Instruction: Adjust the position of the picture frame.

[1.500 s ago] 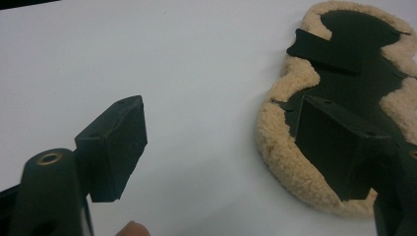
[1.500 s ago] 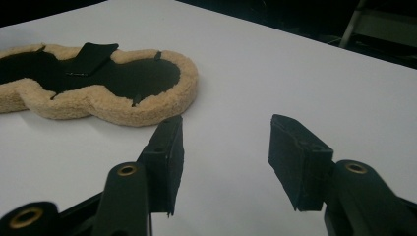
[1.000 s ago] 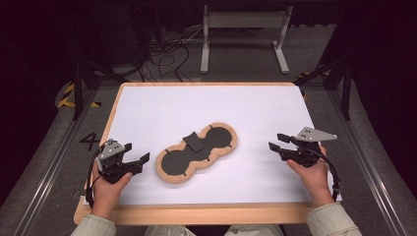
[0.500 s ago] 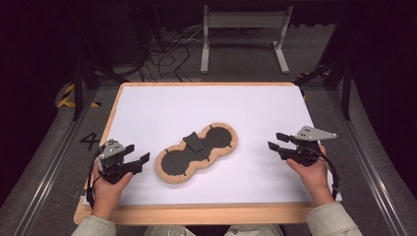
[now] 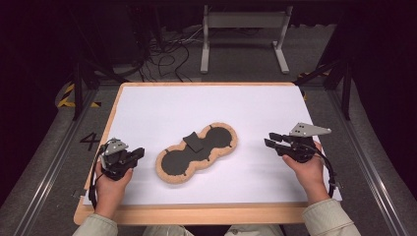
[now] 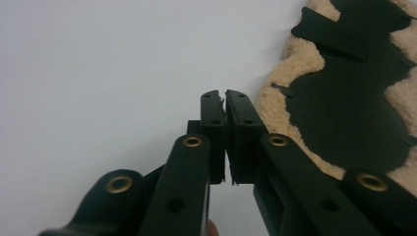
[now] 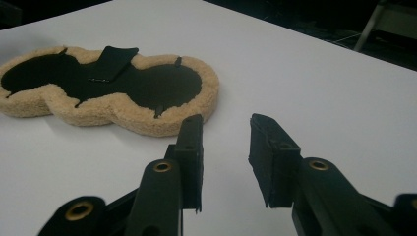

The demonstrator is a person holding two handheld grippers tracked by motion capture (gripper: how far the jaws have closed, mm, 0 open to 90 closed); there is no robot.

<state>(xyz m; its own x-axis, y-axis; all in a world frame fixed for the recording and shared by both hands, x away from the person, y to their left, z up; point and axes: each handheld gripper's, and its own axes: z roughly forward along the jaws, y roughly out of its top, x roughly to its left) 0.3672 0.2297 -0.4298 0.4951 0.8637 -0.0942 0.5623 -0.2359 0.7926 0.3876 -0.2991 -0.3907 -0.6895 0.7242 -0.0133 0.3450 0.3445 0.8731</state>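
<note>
A figure-eight pad [image 5: 174, 162] of tan fleece with a black inner face lies flat in the middle of the white sheet, a small black flap [image 5: 194, 141] across its waist. My left gripper [image 5: 136, 153] rests left of it, jaws just closed together with nothing between them; in the left gripper view the left gripper [image 6: 225, 98] points past the pad's edge [image 6: 290, 88]. My right gripper [image 5: 270, 139] sits to the pad's right, apart from it. Its jaws have just been closing and stand part open on nothing, shown by the right gripper [image 7: 226, 123] with the pad [image 7: 147, 88] beyond.
The white sheet [image 5: 206, 108] covers a wooden board whose front edge [image 5: 196, 214] lies near the person. Behind the table stand a metal frame [image 5: 243, 29] and loose cables [image 5: 167, 54] on the floor. Rails run along both sides.
The left gripper's jaws, spread apart before, have come together. The right gripper's jaws stand a little narrower. Both hands and the pad stay where they were.
</note>
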